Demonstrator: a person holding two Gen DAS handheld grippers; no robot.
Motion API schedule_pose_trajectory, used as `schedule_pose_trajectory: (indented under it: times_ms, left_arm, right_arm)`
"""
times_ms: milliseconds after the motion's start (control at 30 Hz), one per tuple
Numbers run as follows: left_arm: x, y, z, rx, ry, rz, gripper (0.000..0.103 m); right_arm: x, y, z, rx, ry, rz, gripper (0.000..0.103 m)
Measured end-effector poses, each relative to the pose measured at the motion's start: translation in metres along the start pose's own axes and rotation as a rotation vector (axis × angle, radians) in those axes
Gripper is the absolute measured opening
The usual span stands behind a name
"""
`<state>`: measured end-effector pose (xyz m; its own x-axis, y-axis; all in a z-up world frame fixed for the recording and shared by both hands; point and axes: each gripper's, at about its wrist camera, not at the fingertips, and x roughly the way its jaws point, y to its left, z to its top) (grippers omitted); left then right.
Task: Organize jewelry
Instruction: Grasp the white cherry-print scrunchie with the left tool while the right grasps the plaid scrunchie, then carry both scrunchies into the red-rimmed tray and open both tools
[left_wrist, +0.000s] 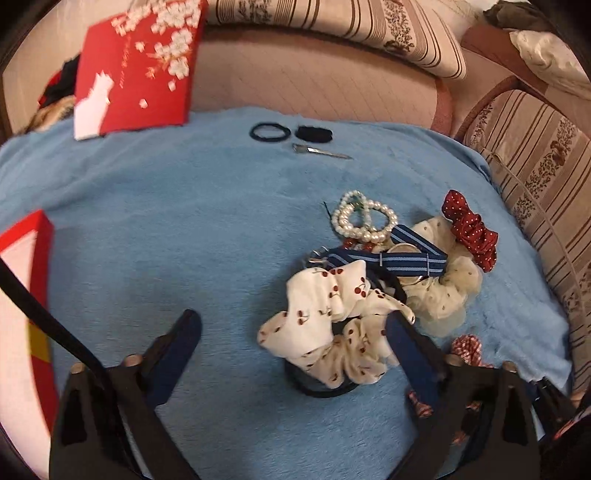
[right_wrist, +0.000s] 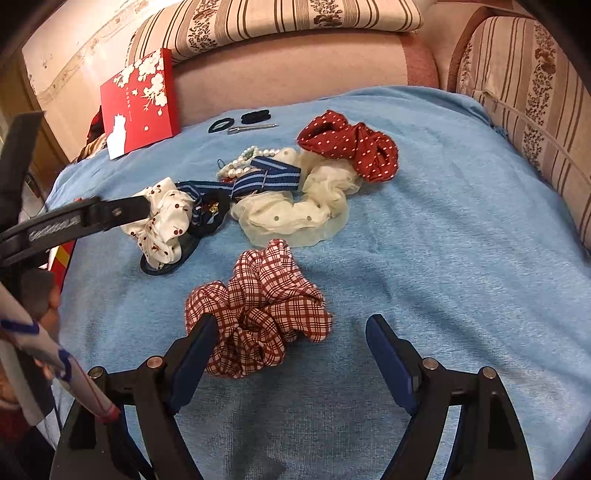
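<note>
The right gripper (right_wrist: 291, 350) hangs low over the near part of the blue blanket (right_wrist: 461, 229), its tongs wide apart; the red checked scrunchie (right_wrist: 258, 310) lies between them, against the left finger and apart from the right one. The left gripper (left_wrist: 295, 339) is also spread wide, its right fingertip over the cherry-print scrunchie (left_wrist: 325, 314), which rests partly on a dark hair band (left_wrist: 317, 389). Just behind, near the blanket's middle, a striped blue band (left_wrist: 391, 258) crosses a cream scrunchie (left_wrist: 443, 291), with pearl bracelets (left_wrist: 364, 219) beside it and a red dotted scrunchie (left_wrist: 469, 229) toward the right edge. At the far edge lie two black hair ties (left_wrist: 269, 132) and a metal clip (left_wrist: 321, 151). A red box (left_wrist: 136, 70) leans at the far left corner against the sofa (left_wrist: 314, 81).
</note>
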<state>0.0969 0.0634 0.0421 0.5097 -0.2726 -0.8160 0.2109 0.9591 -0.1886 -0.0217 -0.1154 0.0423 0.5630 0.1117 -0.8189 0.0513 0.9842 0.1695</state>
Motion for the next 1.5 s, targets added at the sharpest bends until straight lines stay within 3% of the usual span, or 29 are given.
schedule_pose_trajectory:
  times_ms: [33, 67, 133, 200, 267, 333, 433, 600, 767, 867, 1033, 1233, 1367, 1500]
  left_arm:
    - [0.003, 0.000, 0.000, -0.006, 0.018, -0.011, 0.064]
    - [0.006, 0.000, 0.000, -0.010, 0.039, -0.023, 0.035]
    - [0.010, 0.001, -0.003, -0.035, 0.081, -0.041, 0.007]
    - [0.005, 0.005, -0.006, -0.063, 0.071, -0.065, 0.007]
    - [-0.010, 0.008, -0.011, -0.079, 0.051, -0.081, 0.007]
    - [-0.032, 0.012, -0.016, -0.089, 0.020, -0.098, 0.006]
    - [-0.072, 0.019, -0.023, -0.098, -0.034, -0.109, 0.006]
    - [-0.142, 0.049, -0.040, -0.134, -0.120, -0.072, 0.006]
    - [-0.196, 0.101, -0.063, -0.197, -0.174, 0.066, 0.006]
    - [-0.214, 0.138, -0.078, -0.256, -0.181, 0.164, 0.007]
    - [-0.215, 0.199, -0.097, -0.333, -0.155, 0.297, 0.007]
    - [-0.193, 0.266, -0.107, -0.420, -0.099, 0.416, 0.007]
    - [-0.182, 0.294, -0.109, -0.453, -0.069, 0.478, 0.007]
    - [-0.176, 0.311, -0.113, -0.512, -0.064, 0.496, 0.008]
  right_arm:
    - [0.002, 0.001, 0.001, -0.004, 0.004, 0.004, 0.083]
    - [0.003, 0.002, 0.001, -0.006, 0.006, 0.007, 0.081]
    - [0.007, 0.005, 0.003, -0.012, 0.013, 0.010, 0.077]
    - [0.010, 0.007, 0.004, -0.018, 0.021, 0.013, 0.068]
    - [0.015, 0.010, 0.004, -0.020, 0.042, 0.033, 0.042]
    - [0.016, 0.013, 0.004, -0.019, 0.047, 0.058, 0.025]
    - [0.010, 0.019, 0.001, -0.029, 0.027, 0.074, 0.015]
    - [-0.015, 0.026, -0.004, -0.034, -0.034, 0.104, 0.013]
    - [-0.044, 0.043, 0.000, -0.075, -0.080, 0.110, 0.013]
    - [-0.063, 0.060, 0.004, -0.070, -0.090, 0.178, 0.013]
    - [-0.074, 0.120, 0.015, -0.129, -0.042, 0.333, 0.013]
    - [-0.047, 0.237, 0.024, -0.286, 0.080, 0.496, 0.013]
    - [-0.008, 0.299, 0.021, -0.366, 0.135, 0.513, 0.013]
    - [0.034, 0.331, 0.010, -0.373, 0.196, 0.498, 0.017]
